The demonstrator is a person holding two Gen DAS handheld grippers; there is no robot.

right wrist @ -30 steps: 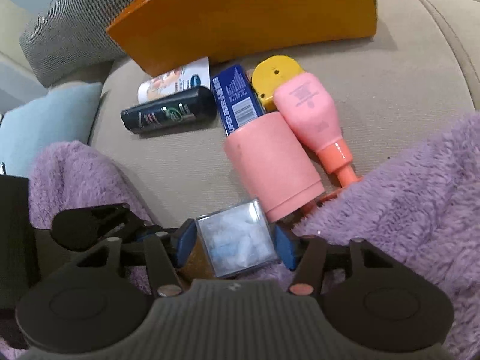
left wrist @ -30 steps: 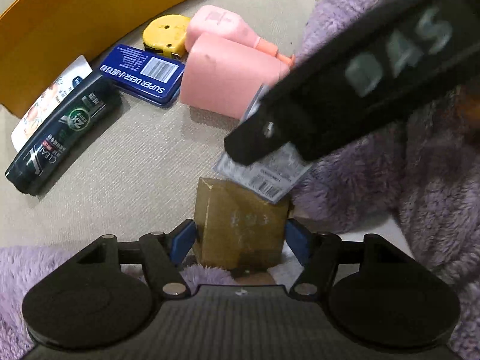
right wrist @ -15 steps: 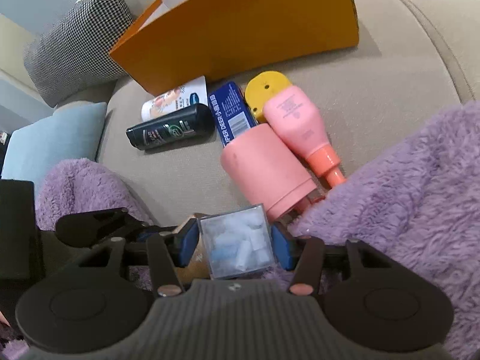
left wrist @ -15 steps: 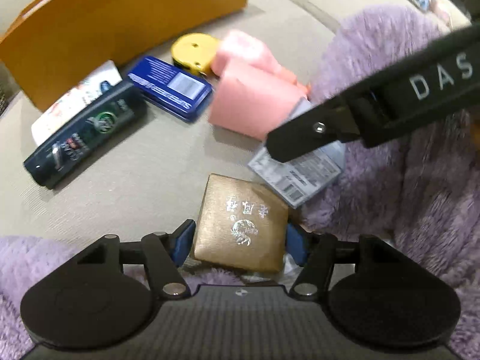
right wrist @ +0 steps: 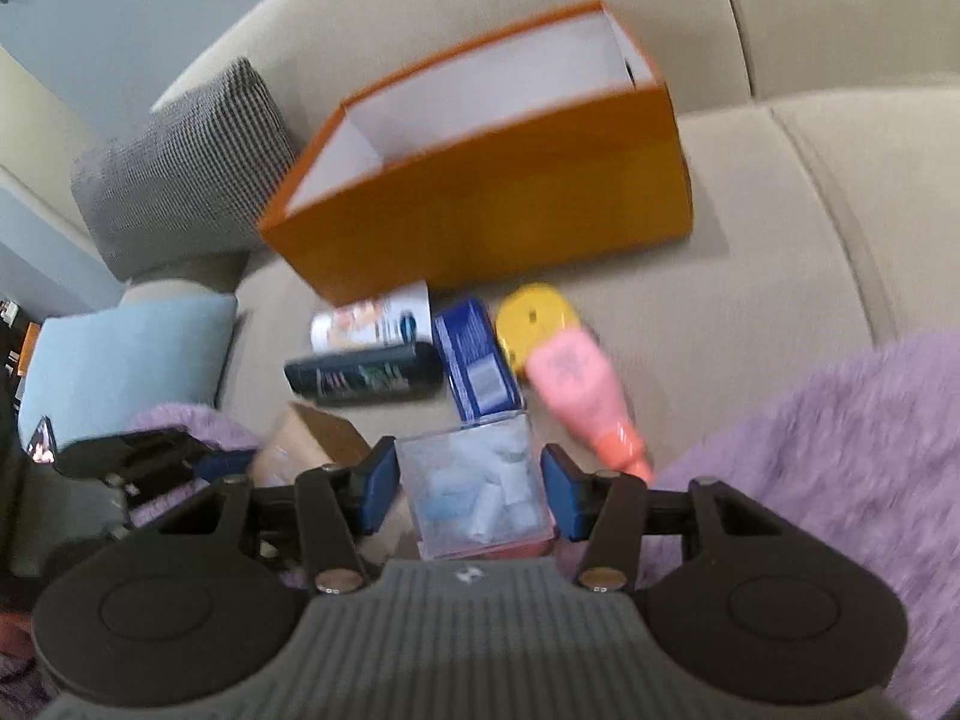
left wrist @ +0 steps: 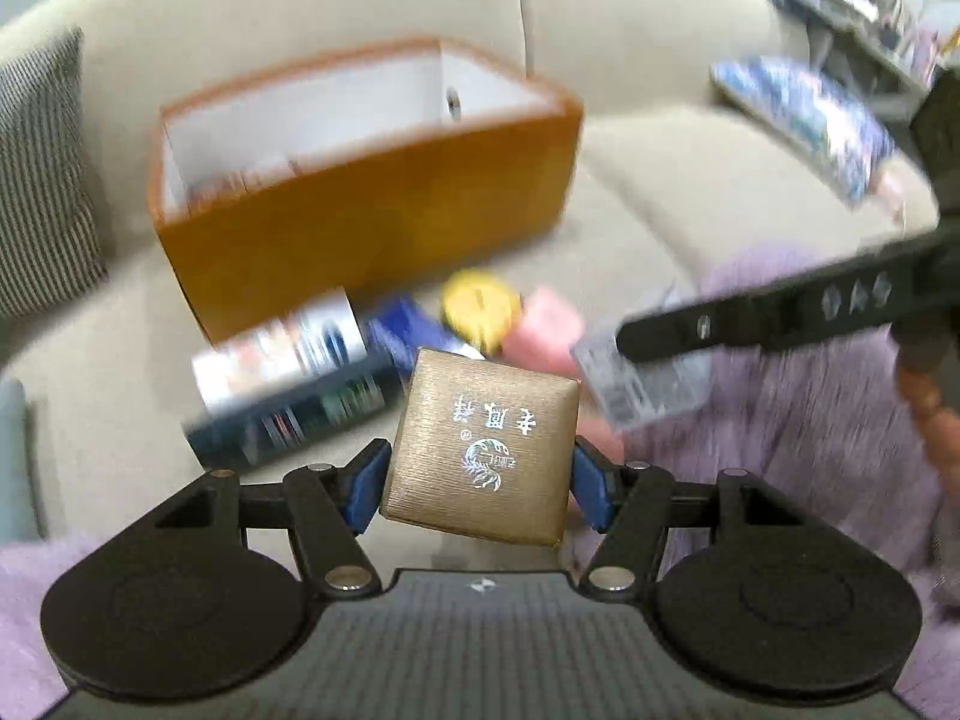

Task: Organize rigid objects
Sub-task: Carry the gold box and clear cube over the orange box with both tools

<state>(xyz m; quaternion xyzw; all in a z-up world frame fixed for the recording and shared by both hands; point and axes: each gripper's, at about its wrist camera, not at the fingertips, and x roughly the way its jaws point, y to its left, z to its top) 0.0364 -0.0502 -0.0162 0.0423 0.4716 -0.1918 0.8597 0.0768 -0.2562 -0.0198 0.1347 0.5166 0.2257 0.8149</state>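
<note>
left gripper (left wrist: 480, 483): blue pads pressed on both sides of a gold box (left wrist: 480, 447), tilted, silver lettering and emblem on its face, held clear of the sofa seat (right wrist: 750, 252). right gripper (right wrist: 470, 489): blue pads clamped on either side of a clear plastic box (right wrist: 477, 489) holding white and pale blue pieces; this box too is off the seat. both boxes sit on the near side of the orange box (right wrist: 498, 204), well apart from it. purple fluffy blanket (right wrist: 810, 450): lies at the near edge of the seat, to the right and the left of the grippers. loose items on the seat, between the grippers and the orange box, just in front of its long wall: black bottle (right wrist: 366, 384) lying flat; white tube (right wrist: 372, 321) behind it, nearest the wall; blue tin (right wrist: 477, 369); yellow round item (right wrist: 537, 318); pink bottle (right wrist: 579, 393) with an orange neck, lying on its side. orange box: open top, white inside, something at its bottom too blurred to tell. beside its left end, a grey checked cushion (right wrist: 180, 168) and a light blue cushion (right wrist: 126, 354).
</note>
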